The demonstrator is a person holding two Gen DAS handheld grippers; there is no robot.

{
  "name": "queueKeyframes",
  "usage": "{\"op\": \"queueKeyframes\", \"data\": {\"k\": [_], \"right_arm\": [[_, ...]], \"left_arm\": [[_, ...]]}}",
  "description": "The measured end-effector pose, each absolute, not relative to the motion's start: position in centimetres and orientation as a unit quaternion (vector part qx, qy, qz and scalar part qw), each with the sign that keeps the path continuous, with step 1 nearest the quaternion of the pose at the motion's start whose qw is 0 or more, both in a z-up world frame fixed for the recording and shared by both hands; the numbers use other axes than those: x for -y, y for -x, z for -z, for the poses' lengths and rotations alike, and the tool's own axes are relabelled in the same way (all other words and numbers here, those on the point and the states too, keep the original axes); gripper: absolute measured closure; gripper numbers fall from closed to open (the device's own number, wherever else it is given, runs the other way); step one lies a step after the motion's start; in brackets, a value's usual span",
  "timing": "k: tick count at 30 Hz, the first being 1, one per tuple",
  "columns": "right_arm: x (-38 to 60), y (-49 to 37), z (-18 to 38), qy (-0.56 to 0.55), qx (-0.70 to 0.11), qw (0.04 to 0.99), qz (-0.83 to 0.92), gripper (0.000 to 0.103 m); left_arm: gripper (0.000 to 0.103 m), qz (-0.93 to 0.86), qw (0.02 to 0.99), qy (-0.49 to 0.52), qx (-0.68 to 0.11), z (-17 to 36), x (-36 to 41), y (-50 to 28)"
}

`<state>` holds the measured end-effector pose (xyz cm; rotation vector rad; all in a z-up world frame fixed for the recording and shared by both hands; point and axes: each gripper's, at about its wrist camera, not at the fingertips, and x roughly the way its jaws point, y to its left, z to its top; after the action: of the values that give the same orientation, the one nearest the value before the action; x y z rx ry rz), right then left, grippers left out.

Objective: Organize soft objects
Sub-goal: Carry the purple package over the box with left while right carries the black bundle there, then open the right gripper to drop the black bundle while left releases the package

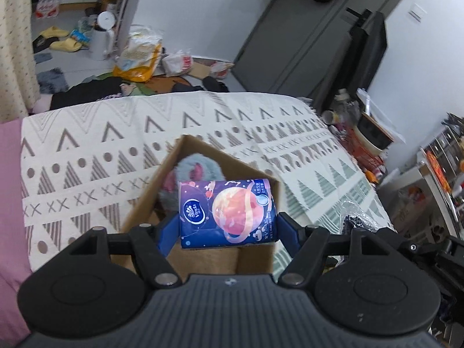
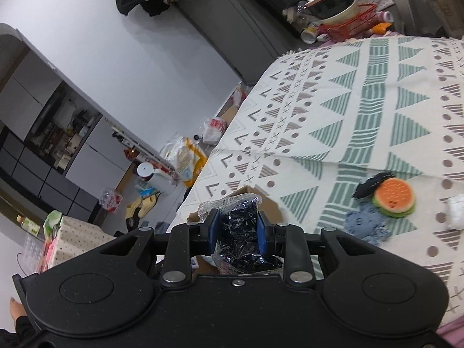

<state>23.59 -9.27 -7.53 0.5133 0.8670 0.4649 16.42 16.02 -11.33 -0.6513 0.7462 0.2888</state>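
My left gripper (image 1: 227, 226) is shut on a blue tissue pack (image 1: 227, 211) printed with a pink planet, held just above an open cardboard box (image 1: 162, 179) on the patterned bedspread. A grey and pink fluffy toy (image 1: 191, 168) lies inside the box. My right gripper (image 2: 237, 232) is shut on a crinkly clear bag of dark items (image 2: 239, 229), held over the cardboard box (image 2: 269, 206) that shows behind it. The same bag (image 1: 355, 220) appears at the right of the left wrist view. On the bedspread lie a burger-shaped squishy (image 2: 394, 198), a blue cloth (image 2: 366, 226) and a black item (image 2: 371, 187).
The patterned bedspread (image 1: 116, 145) covers the bed; a white object (image 2: 455, 211) lies at its right edge. Past the bed's far side the floor holds bags (image 1: 139, 58), yellow slippers (image 1: 65, 43) and a white kettle (image 1: 101, 40). A red basket with a bowl (image 2: 342, 17) stands beyond the bed.
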Motion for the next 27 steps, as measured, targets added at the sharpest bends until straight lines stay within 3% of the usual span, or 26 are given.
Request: {"op": "queueKeyframes", "data": {"k": [11,21,25,27], "right_arm": [[4.6,-24.7,9.2,-0.226,-0.431,0.844,-0.227,0.077],[1.5,-26.0,10.1,-0.213,-0.415,0.855,-0.228,0.075],[1.3,-26.3,10.0,-0.219,-0.398,0.86,-0.231,0.064],[1.6,-26.0,9.6,-0.219,-0.391,0.863,-0.234,0.046]], "left_arm": [[0.032,-0.181,0.846,0.336,-0.372,14.1,-18.4,-17.6],[0.026,-0.199,0.853,0.32,-0.361,13.5,-18.6,-17.3],[0.025,-0.204,0.852,0.327,-0.354,13.3,-18.8,-17.1],[0.023,-0.204,0.854,0.324,-0.352,13.1,-18.7,-17.1]]}}
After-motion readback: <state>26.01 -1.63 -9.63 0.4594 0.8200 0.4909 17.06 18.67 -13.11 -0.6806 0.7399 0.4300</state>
